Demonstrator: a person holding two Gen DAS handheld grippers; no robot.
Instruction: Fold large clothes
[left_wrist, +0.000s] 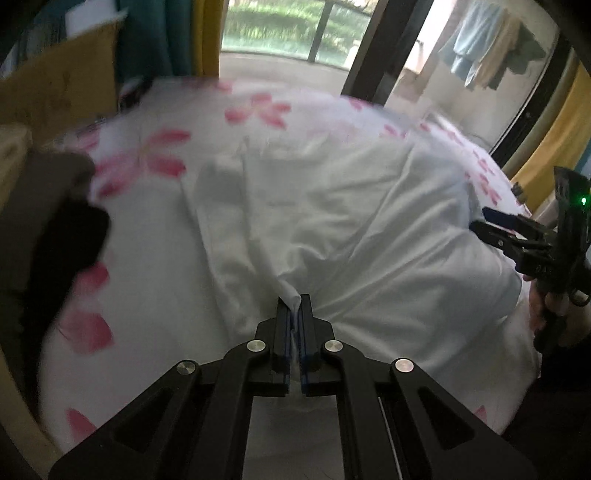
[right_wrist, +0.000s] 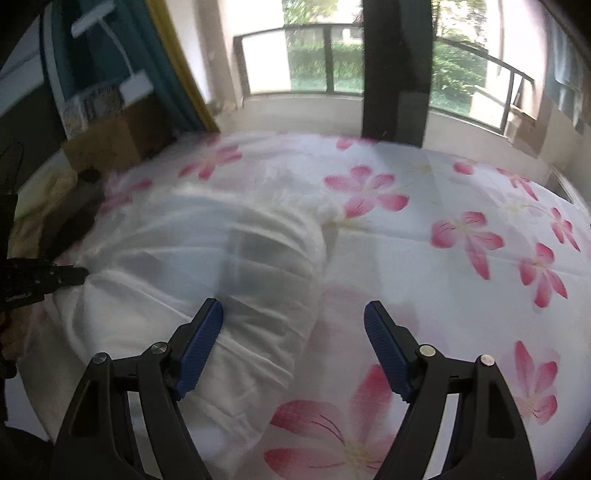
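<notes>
A white garment (left_wrist: 332, 221) lies rumpled on the bed (right_wrist: 461, 288), over its flowered sheet. The left gripper (left_wrist: 294, 306) has its jaws clenched on a pinch of the garment's near edge. The right gripper (right_wrist: 293, 314) hangs over the garment's right side, jaws released, grasping nothing.

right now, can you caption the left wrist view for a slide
Left gripper shut on a bunched fold of the white garment spread over the flowered bedsheet, right gripper at the garment's far edge.
</notes>
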